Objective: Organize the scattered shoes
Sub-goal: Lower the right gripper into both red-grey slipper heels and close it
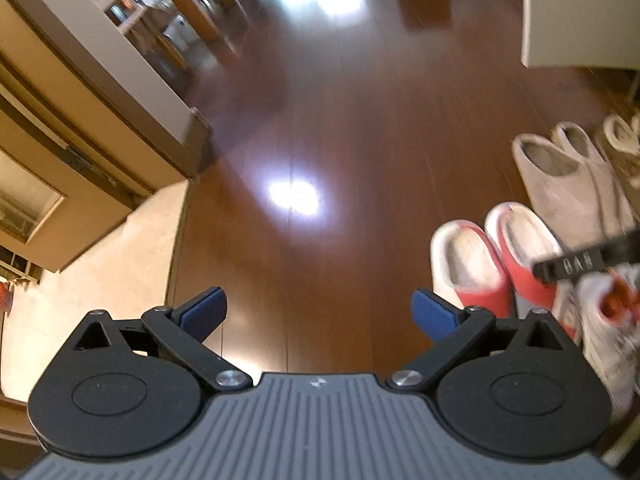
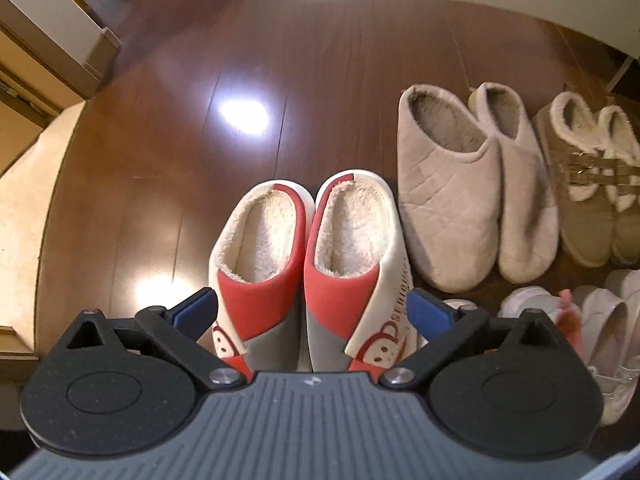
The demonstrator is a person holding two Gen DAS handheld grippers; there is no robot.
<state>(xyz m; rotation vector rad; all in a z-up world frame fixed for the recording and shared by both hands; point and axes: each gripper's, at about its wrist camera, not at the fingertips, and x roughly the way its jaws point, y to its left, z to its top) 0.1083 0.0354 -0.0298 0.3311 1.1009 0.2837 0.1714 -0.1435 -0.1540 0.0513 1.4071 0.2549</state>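
While the left tongs [image 1: 319,314] are hanging spread apart over bare wooden floor [image 1: 340,120], the right tongs [image 2: 313,312] are hovering just as wide and empty above the red-and-white slippers [image 2: 308,256]. That pair is sitting side by side on the floor, touching, with the grey slippers [image 2: 472,196] lying just to their right and the tan fleece-lined shoes [image 2: 588,184] sitting beyond those.
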